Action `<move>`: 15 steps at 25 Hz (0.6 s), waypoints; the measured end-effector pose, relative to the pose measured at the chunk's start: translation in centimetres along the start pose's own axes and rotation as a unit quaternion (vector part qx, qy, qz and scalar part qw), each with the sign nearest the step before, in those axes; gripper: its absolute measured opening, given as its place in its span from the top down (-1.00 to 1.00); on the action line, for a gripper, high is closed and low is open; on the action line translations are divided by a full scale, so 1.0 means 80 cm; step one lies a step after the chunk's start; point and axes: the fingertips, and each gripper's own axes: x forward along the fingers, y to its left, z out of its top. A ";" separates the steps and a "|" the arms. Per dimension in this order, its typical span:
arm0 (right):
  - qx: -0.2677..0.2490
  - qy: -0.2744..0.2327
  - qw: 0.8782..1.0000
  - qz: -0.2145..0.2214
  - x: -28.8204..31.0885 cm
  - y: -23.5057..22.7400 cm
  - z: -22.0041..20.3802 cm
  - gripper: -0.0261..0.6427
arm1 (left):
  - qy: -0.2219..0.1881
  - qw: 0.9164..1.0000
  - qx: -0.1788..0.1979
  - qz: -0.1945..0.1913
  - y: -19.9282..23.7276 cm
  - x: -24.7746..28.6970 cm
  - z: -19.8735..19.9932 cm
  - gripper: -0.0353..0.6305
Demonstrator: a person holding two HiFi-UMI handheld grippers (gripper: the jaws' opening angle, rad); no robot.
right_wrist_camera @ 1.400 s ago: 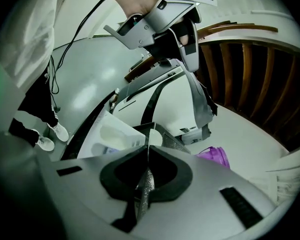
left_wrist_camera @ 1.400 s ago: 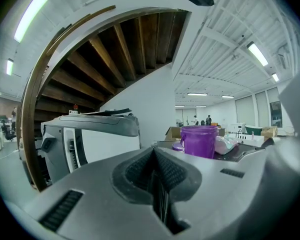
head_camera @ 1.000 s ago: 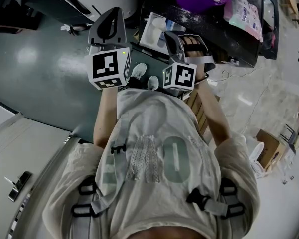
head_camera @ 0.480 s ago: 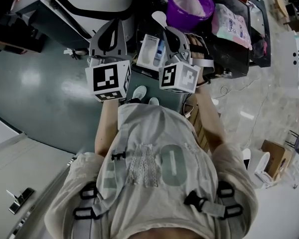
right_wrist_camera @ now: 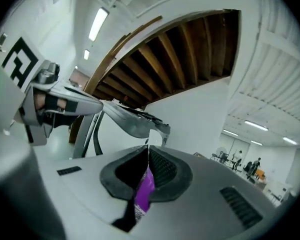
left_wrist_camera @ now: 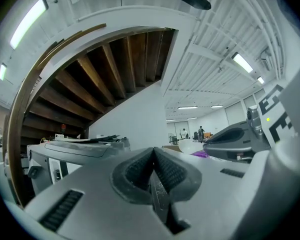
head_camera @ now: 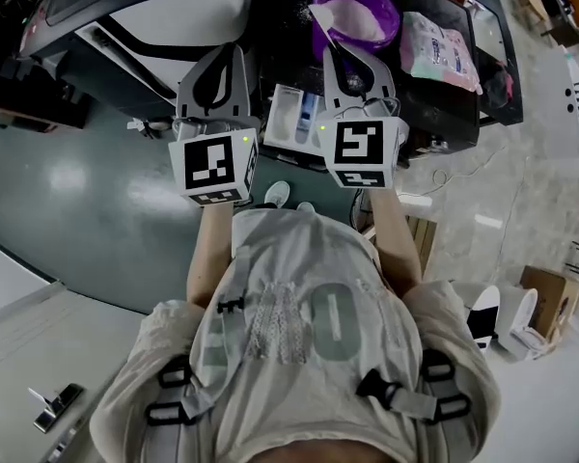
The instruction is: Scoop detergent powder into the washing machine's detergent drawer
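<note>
Scoop (head_camera: 325, 17) at the purple tub (head_camera: 394, 13)
Beyond the detergent drawer (head_camera: 286, 116), the right gripper (head_camera: 340, 54) clamps the scoop's purple handle; left of the drawer, the left gripper (head_camera: 216, 58) is closed on nothing.

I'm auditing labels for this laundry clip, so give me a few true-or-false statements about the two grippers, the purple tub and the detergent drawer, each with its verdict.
1. The left gripper has its jaws together with nothing between them. True.
2. The right gripper is empty. False: its jaws are shut on the purple handle of the white scoop.
3. The round purple plastic tub holds white detergent powder. True.
4. The white detergent drawer is pushed shut. False: it stands pulled out and open, and in the head view it lies between the two grippers.
</note>
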 end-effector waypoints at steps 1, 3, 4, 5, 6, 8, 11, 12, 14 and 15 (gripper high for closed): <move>0.023 -0.004 1.000 -0.008 -0.002 -0.005 0.001 0.88 | -0.001 1.000 0.001 -0.004 -0.002 0.002 0.001 0.83; 0.066 -0.011 0.998 -0.022 -0.007 -0.015 0.000 0.88 | -0.001 1.000 0.002 -0.011 -0.006 0.005 0.001 0.83; 0.080 -0.014 0.996 -0.029 -0.010 -0.019 -0.001 0.88 | -0.001 1.000 0.001 -0.015 -0.008 0.006 0.001 0.83; 0.091 -0.015 0.995 -0.036 -0.012 -0.024 -0.003 0.88 | -0.001 1.000 0.001 -0.019 -0.010 0.008 0.000 0.83; 0.102 -0.016 0.994 -0.042 -0.014 -0.027 -0.005 0.88 | -0.001 1.000 0.002 -0.022 -0.012 0.010 0.000 0.83; 0.128 -0.018 0.990 -0.049 -0.016 -0.033 -0.012 0.88 | -0.001 1.000 0.003 -0.025 -0.014 0.013 -0.003 0.83; 0.155 -0.015 0.986 -0.057 -0.022 -0.039 -0.023 0.88 | 0.002 1.000 0.004 -0.027 -0.016 0.016 -0.008 0.83; 0.158 -0.013 0.985 -0.060 -0.024 -0.040 -0.026 0.88 | 0.004 1.000 0.004 -0.029 -0.017 0.016 -0.011 0.83; 0.160 -0.009 0.985 -0.064 -0.026 -0.041 -0.031 0.88 | 0.006 0.999 0.003 -0.031 -0.018 0.018 -0.014 0.83; 0.161 -0.008 0.985 -0.065 -0.026 -0.041 -0.033 0.88 | 0.007 0.999 0.003 -0.033 -0.019 0.019 -0.015 0.83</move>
